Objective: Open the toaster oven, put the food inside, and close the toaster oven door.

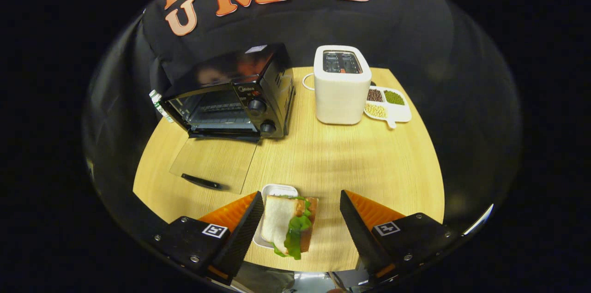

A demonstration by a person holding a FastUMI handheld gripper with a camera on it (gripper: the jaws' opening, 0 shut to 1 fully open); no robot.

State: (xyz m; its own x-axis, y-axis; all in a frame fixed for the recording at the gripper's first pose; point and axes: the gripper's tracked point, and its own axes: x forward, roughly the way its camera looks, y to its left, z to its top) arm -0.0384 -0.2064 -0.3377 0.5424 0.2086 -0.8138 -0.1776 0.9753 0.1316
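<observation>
Sandwich on its white tray, between my fingers, nearer the left one | tongs wide, gripping nothing, set to close on it | oven beyond on the surface, door folded flat, so the food goes in next

bottle | half hidden behind toaster oven

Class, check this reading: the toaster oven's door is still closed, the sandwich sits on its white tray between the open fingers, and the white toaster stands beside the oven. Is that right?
Not quite. In the gripper view the toaster oven has its door already dropped open, lying flat on the table. The rest holds: the sandwich sits on its white tray between the open gripper fingers, and the white toaster stands beside the oven.
</observation>
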